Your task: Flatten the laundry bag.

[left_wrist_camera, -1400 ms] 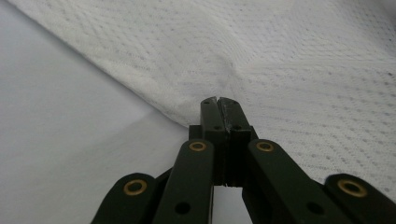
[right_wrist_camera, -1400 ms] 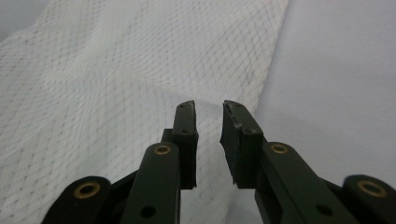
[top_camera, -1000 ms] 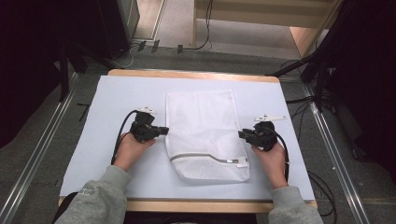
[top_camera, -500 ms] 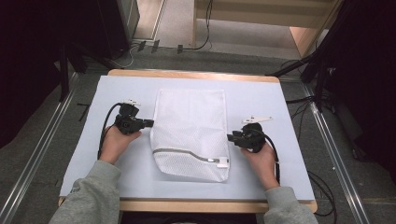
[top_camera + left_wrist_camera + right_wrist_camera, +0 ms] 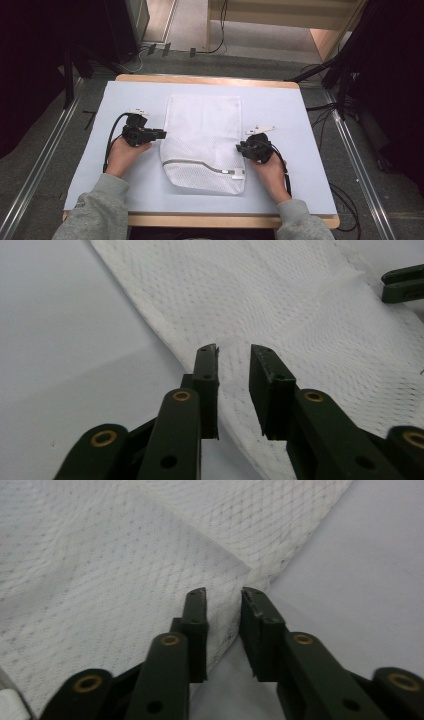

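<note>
The mesh bag (image 5: 202, 142) lies flat mid-table on the mat (image 5: 90, 150), spread for handling. The left gripper (image 5: 161, 134) sits at its left edge, jaws just opening, nothing pinched. The right gripper (image 5: 241, 148) straddles the right edge, jaws just closing; whether they bite the fabric yet is unclear, probably not.

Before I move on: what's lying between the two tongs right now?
In the high view, the white mesh laundry bag lies flat between the left tongs and right tongs, one at each side edge.
</note>
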Demonstrator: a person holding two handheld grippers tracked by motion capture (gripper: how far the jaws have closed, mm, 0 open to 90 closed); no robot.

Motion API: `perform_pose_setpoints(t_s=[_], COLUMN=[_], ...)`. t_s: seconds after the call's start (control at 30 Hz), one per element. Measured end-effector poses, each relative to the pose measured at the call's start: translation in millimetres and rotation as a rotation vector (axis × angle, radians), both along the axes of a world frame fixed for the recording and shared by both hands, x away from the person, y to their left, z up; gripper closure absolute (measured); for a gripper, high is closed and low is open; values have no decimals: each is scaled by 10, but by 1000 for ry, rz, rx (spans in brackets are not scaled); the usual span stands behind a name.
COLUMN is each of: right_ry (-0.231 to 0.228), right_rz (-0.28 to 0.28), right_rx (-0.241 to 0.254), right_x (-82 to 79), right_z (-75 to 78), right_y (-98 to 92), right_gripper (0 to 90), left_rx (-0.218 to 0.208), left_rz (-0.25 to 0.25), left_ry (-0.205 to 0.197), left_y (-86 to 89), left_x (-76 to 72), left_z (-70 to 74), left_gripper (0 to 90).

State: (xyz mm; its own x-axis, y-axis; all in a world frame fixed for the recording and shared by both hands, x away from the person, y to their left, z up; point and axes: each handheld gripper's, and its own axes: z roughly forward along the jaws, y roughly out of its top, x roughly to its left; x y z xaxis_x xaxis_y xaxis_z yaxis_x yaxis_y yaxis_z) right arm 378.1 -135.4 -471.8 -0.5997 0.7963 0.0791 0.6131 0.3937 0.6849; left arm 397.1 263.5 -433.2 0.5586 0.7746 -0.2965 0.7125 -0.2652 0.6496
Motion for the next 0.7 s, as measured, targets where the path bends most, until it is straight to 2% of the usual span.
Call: perform_pose_setpoints(t_s=[0.1,0.17,0.2,0.47,0.7], right_ry=[26,38,28,32,56], right_rz=[5,3,2,-67,-71], right_rx=[23,19,15,40,24], right_x=[34,65,81,159,166], right_z=[7,26,34,62,31], right_y=[-20,-34,-53,-258,-331], right_gripper=[897,900,900,900,899], left_rx=[-7,-9,-9,-21,-32], left_rz=[2,2,2,-9,-31], left_ry=[-4,-7,-9,-12,-1], left_y=[15,25,26,19,-13], left_x=[-19,-25,-29,-64,-106], left_z=[19,26,27,43,40], left_gripper=[706,688,683,636,554])
